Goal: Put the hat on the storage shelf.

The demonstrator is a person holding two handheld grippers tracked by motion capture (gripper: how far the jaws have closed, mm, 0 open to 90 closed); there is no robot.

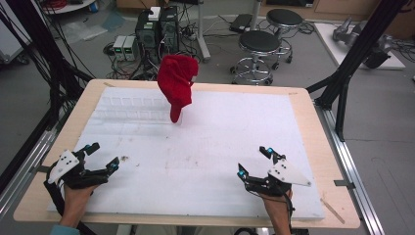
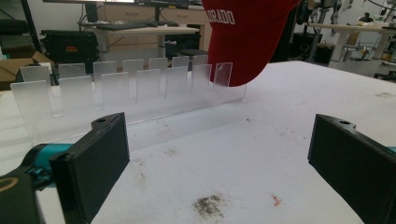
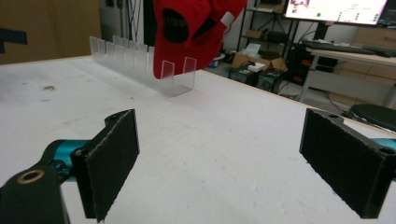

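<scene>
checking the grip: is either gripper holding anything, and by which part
Nothing is held. The left gripper and right gripper are open and empty; the red cap sits on the clear rack.

Red cloth cap (image 1: 177,83) on frosted clear plastic rack (image 2: 116,93); matt white tabletop (image 1: 205,156).

A red fabric cap (image 1: 176,83) sits propped on the right end of a clear slotted acrylic rack (image 1: 132,113), at the far middle of the white-covered tabletop (image 1: 205,161). The left claw (image 1: 100,157) and right claw (image 1: 253,160) are at the near corners, well apart from the rack.
</scene>
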